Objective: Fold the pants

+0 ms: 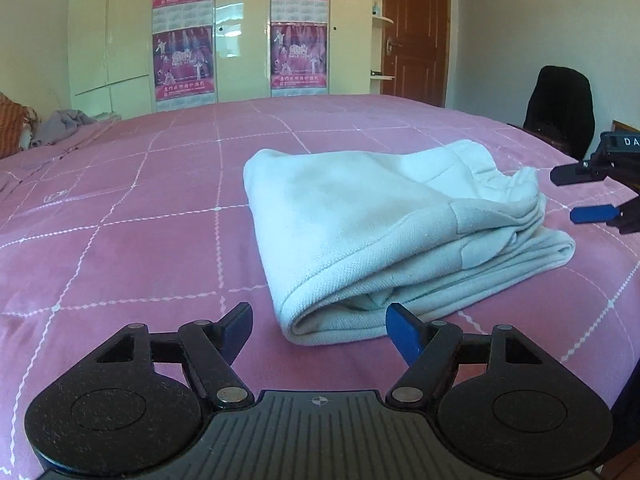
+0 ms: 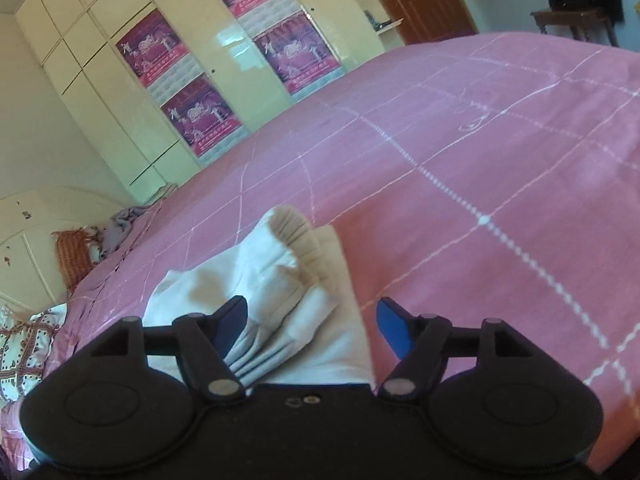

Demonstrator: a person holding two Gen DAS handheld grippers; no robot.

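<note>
The white pants (image 1: 384, 232) lie folded into a thick bundle on the pink bed cover (image 1: 140, 220). My left gripper (image 1: 320, 332) is open and empty, just in front of the bundle's near folded edge. My right gripper (image 1: 576, 196) shows at the right of the left wrist view, open, beside the gathered waistband end. In the right wrist view the right gripper (image 2: 312, 324) is open above the waistband end of the pants (image 2: 280, 292), and nothing is held between its fingers.
The pink checked bed cover (image 2: 480, 160) fills most of both views. A cream wardrobe with posters (image 1: 200, 32) stands behind the bed, a brown door (image 1: 416, 28) and a black chair (image 1: 560, 108) at right. Pillows and a grey cloth (image 1: 64, 124) lie at far left.
</note>
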